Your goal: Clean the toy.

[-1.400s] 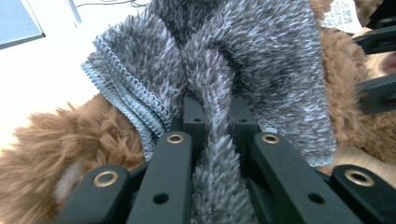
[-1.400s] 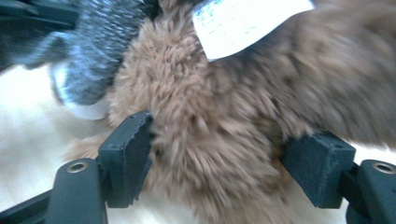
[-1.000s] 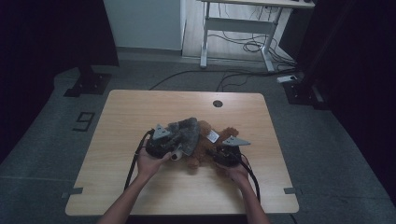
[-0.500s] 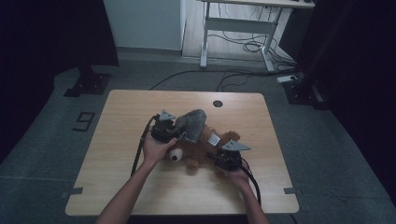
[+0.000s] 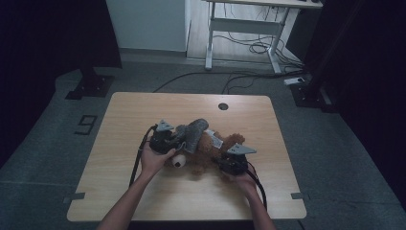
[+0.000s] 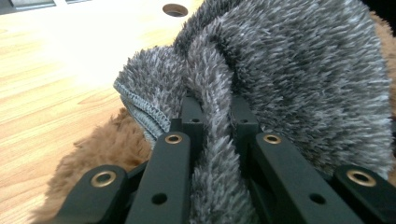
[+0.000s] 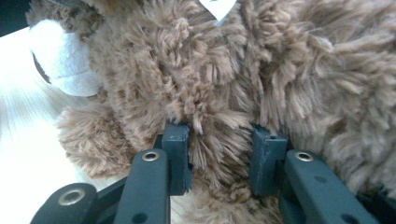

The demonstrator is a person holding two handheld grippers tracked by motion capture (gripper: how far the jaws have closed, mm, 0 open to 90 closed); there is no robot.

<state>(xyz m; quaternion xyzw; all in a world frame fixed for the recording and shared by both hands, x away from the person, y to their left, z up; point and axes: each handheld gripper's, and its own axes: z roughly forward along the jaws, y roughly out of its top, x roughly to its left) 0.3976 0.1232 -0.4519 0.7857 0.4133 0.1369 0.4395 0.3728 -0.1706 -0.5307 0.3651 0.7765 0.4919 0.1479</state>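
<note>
Left of the brown teddy bear (image 5: 208,151) lying mid-bench (image 5: 119,191), the left gripper (image 6: 215,122) is clamped on a fold of the grey fleece garment (image 6: 299,79) draped over the bear. At the bear's right, the right gripper (image 7: 223,145) pinches a tuft of its fur. That fleece fold is thin and could slip free under a harder pull; the white tag (image 5: 214,139) is too small to read.

Grey fleece (image 6: 299,79) covers bear's (image 5: 210,151) upper body — head mostly hidden.
</note>
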